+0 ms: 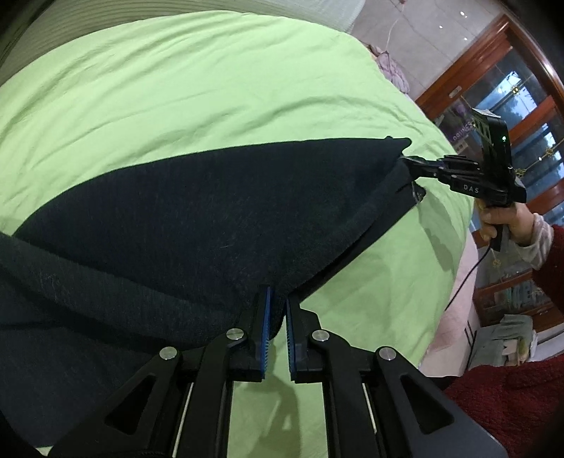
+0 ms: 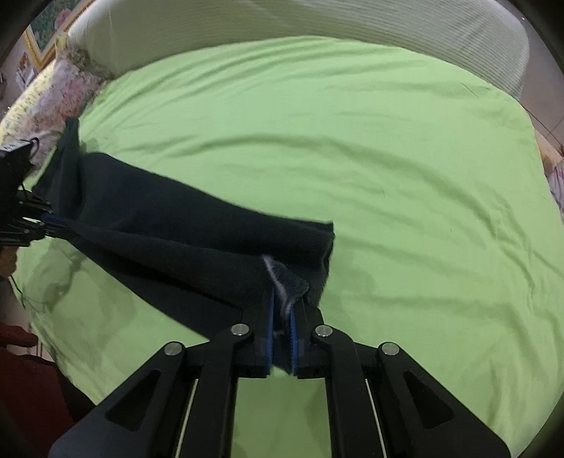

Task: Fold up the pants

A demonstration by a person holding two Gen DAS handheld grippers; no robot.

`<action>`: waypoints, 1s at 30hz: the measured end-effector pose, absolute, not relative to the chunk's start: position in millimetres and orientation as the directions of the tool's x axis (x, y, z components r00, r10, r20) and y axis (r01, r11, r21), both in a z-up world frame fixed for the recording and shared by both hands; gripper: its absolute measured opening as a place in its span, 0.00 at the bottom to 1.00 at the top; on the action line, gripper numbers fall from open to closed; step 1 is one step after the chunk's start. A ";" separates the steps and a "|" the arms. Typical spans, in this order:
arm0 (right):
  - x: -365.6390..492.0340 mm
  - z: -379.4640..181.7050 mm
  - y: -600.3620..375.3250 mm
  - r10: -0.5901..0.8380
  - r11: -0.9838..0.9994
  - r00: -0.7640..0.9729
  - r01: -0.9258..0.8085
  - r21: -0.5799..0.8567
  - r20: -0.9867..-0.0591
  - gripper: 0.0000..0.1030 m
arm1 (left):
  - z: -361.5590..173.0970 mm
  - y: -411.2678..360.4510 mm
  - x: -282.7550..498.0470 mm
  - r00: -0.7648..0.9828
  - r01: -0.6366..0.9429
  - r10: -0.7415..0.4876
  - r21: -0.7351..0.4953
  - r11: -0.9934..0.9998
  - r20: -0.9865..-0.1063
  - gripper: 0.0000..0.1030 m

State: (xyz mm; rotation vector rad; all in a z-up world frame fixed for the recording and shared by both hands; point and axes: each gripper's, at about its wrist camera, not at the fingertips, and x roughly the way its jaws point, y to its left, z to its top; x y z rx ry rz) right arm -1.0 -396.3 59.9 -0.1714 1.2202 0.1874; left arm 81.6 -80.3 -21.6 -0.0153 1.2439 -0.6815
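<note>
1. Pants point(image 1: 197, 211) – dark knit fabric, held stretched above the green bed sheet point(image 1: 176, 88) between the two tools; the far part lies draped on the sheet.
2. Left tool point(image 1: 277, 310) – blue-padded fingers point(image 1: 265, 331) closed together on the near edge of the pants, fabric pinched at the tips.
3. Right tool point(image 2: 282, 310) – fingers clamped on a bunched corner of the pants, with a pale label or lining showing between the pads.
4. From the left wrist camera, the right tool point(image 1: 410, 163) grips the far corner of the garment; the letters "DAS" are legible on its black body – a green light shows above.
5. Right hand point(image 1: 500, 218) holds the tool's grip, red sleeve point(image 1: 553, 253) behind.
6. Surroundings: ribbed pale headboard point(image 2: 352, 24), floral pillow point(image 2: 60, 88), wooden-framed glass doors point(image 1: 521, 105).
</note>
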 end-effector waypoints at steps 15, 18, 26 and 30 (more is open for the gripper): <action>-4.5 111.7 -391.9 0.091 0.996 0.467 -0.054 0.075 -0.880 0.39 | -3.2 -20.5 83.9 0.232 0.125 -0.435 -0.417 0.900 -0.870 0.57; 6.1 107.7 -363.6 0.157 0.986 0.459 -0.117 0.115 -0.875 0.39 | -1.4 5.1 89.9 0.245 0.025 -0.399 -0.406 0.914 -0.884 0.62; 26.9 80.7 -280.2 0.323 0.933 0.361 -0.274 0.232 -0.874 0.39 | 11.0 72.7 119.3 0.283 -0.209 -0.353 -0.417 0.885 -0.892 0.64; 32.0 63.2 -231.8 0.386 0.892 0.295 -0.361 0.273 -0.874 0.39 | 14.7 97.0 140.9 0.273 -0.331 -0.339 -0.418 0.846 -0.901 0.64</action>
